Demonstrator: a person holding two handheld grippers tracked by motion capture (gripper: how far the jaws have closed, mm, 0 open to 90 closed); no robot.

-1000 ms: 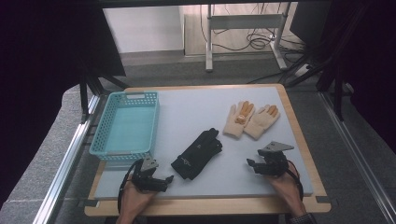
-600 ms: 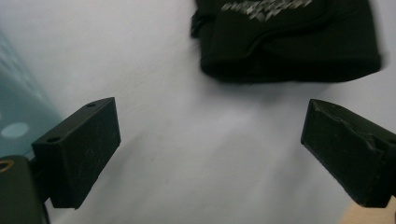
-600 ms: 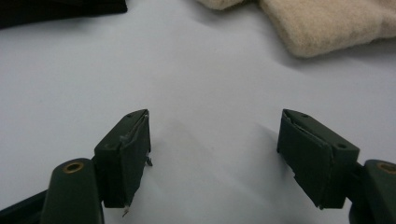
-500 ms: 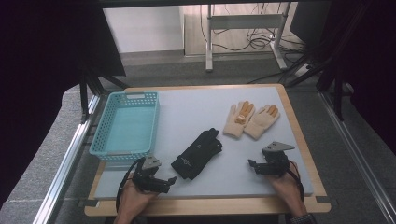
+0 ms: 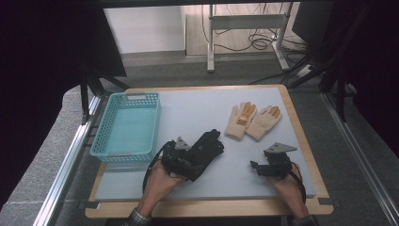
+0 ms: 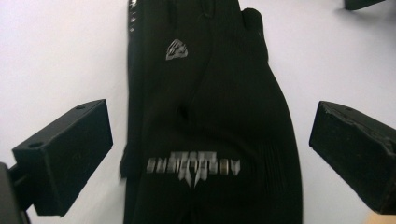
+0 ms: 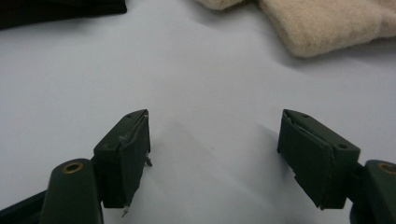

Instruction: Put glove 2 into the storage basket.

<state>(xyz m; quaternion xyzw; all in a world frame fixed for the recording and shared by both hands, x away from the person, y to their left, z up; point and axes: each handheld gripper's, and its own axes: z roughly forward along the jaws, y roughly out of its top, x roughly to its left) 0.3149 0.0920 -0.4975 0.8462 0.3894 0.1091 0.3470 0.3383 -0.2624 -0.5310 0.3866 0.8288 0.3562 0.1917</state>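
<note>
Pointing up-right diagonally, black glove (image 5: pixel 207 147)

Black glove (image 6: pixel 210 107), seen in the left gripper view: a small silvery emblem, shaped like a shield or crest, sits on the back of the hand near the fingers. A band of silvery block lettering with a pointed mark beneath its middle runs across the cuff end. The lettering is blurred and cannot be read. No other text, number or sign is legible.
</note>
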